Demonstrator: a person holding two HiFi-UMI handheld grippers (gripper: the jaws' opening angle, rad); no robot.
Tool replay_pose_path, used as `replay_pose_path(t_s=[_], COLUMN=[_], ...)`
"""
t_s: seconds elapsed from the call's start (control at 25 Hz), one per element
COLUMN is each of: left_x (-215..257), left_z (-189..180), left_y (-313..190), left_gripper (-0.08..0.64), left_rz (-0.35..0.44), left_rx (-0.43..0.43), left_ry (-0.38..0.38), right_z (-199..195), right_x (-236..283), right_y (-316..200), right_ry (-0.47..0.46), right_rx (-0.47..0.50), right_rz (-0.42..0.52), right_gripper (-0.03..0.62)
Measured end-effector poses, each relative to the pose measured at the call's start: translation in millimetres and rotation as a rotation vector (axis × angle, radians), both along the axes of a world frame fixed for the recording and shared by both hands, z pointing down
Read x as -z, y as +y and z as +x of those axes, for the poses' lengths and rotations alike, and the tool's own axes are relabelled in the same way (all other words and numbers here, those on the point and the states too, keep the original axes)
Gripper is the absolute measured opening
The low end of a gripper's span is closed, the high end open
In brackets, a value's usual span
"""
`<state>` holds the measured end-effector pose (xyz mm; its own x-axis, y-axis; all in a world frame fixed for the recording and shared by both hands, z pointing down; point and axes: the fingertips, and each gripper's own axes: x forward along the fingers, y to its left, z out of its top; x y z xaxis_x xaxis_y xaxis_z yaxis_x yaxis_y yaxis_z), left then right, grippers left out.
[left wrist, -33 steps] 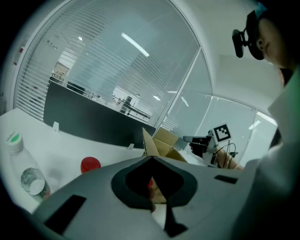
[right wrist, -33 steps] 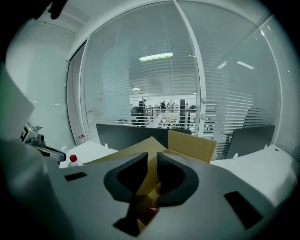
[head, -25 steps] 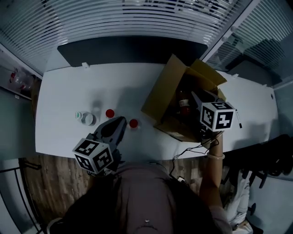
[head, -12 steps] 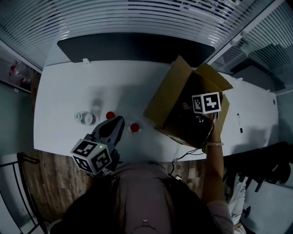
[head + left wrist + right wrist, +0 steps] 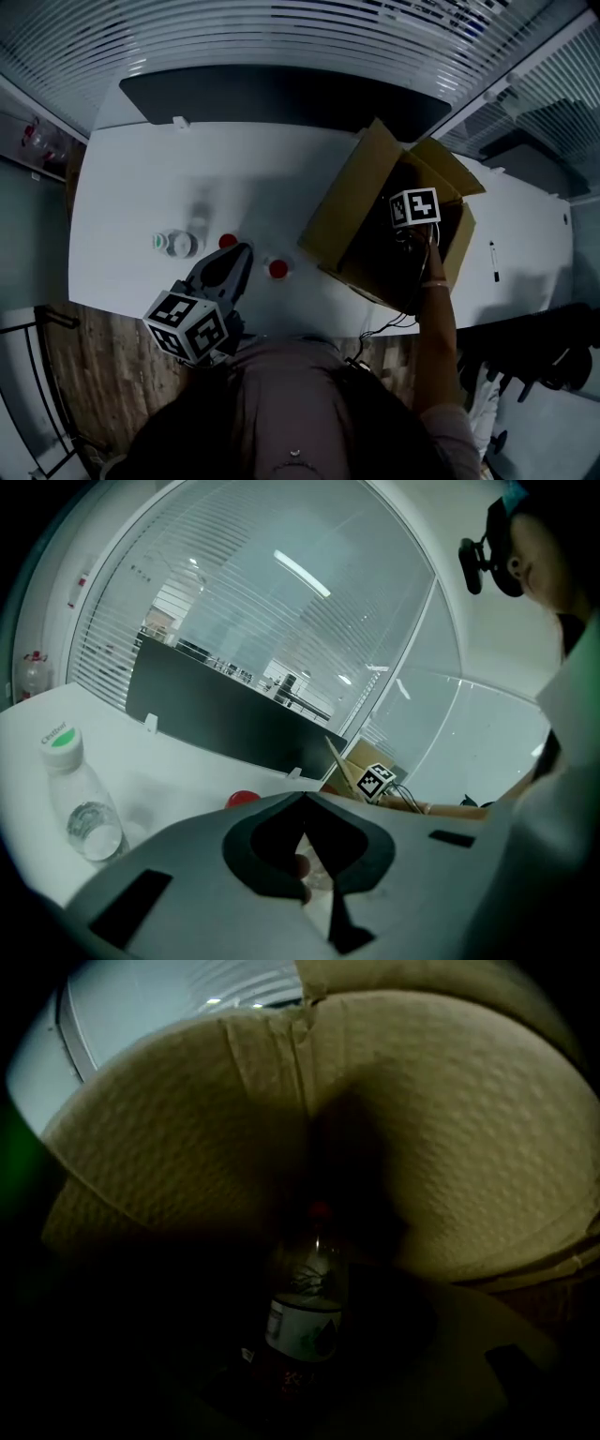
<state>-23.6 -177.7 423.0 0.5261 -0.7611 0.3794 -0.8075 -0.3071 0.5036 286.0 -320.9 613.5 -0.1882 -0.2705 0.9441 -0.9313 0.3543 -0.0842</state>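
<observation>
My right gripper (image 5: 311,1283) is down inside the open cardboard box (image 5: 342,211); only its marker cube (image 5: 414,207) shows from above. In the dark box a clear bottle with a red cap and a white label (image 5: 307,1312) stands upright between its jaws, which are apart on either side. My left gripper (image 5: 302,803) hovers low over the white table (image 5: 141,202) near its front edge, shut with nothing in it. Just ahead of its tips (image 5: 242,253) stand two red-capped bottles (image 5: 278,269) (image 5: 228,241).
A green-capped clear bottle (image 5: 173,244) stands left of the red caps, also in the left gripper view (image 5: 80,794). A dark panel (image 5: 281,94) runs along the table's far edge. A pen (image 5: 491,258) lies right of the box. A cable (image 5: 384,323) hangs over the front edge.
My right gripper has gone from in front of the box down into it, so its view went from the glass wall to the dark interior and bottle. The left gripper barely shifted.
</observation>
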Motion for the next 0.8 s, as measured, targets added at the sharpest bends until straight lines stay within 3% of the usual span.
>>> replay_pose_path(t_s=[0.24, 0.8], left_x=[-5.1, -6.1], left_z=[-6.8, -10.3], left_y=[-0.9, 0.9], left_gripper=[0.008, 0.008], left_rz=[-0.017, -0.027], left_rx=[0.024, 0.036], left_ry=[-0.006, -0.01], right_z=[9.0, -5.1], right_x=[-26.1, -53.6], right_y=[-4.1, 7.8], right_ry=[0.06, 0.02], right_rx=[0.008, -0.029], right_rz=[-0.051, -0.198], right_gripper=[0.279, 0.307])
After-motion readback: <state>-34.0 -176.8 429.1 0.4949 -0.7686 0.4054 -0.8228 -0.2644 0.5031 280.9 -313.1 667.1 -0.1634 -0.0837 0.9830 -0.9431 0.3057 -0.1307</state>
